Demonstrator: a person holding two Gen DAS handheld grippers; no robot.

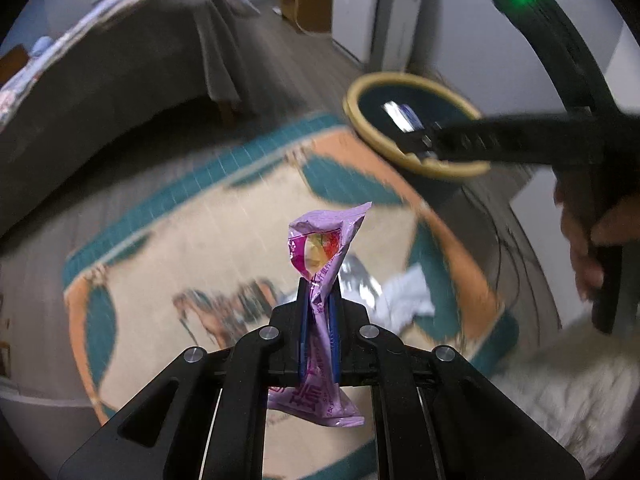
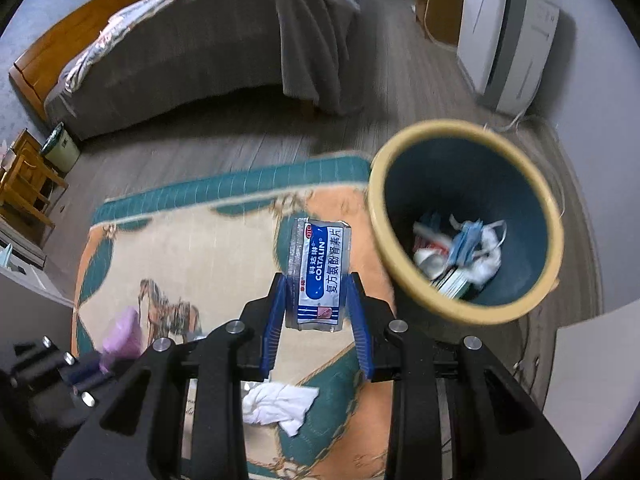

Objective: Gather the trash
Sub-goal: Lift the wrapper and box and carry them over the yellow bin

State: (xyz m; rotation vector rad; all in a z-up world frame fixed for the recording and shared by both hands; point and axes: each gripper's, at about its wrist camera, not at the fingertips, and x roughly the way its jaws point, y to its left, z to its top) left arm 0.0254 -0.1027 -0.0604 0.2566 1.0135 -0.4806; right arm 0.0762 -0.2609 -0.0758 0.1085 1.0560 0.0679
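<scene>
While the left wrist view showed the bin (image 1: 412, 128) only as a yellow rim in the upper right of the frame, half hidden behind the right gripper (image 1: 428, 140), the right wrist view looked straight into the bin (image 2: 466, 216). There, at the right of the frame, its dark blue inside held a blue face mask (image 2: 466, 240), white tissue and some flat packets.

The left gripper (image 1: 320, 300) was clenched on a pink snack wrapper (image 1: 326, 248). The wrapper was squeezed thin between the blue pads and stood up above the fingertips in the middle of the frame; its lower end hung out below. The writing on it was too crumpled to read. In the right wrist view this wrapper (image 2: 120, 336) was only a pink blur at the lower left.

The right gripper (image 2: 316, 288) grasped a silver and blue medicine blister pack (image 2: 320, 272) by its lower part, above the rug (image 2: 192, 248) and just left of the bin. The pack read "COLTALIN", with Chinese characters beside it and a small red "OTC" mark.

On the rug below lay a crumpled white tissue (image 2: 280, 402), seen under the right gripper. In the left wrist view the same tissue (image 1: 404, 296) lay beside a shiny silver foil piece (image 1: 360, 276). A bed (image 2: 224, 44) with a brown cover stood in the upper left. A hand (image 1: 588, 236) gripped the right handle at the right edge.
</scene>
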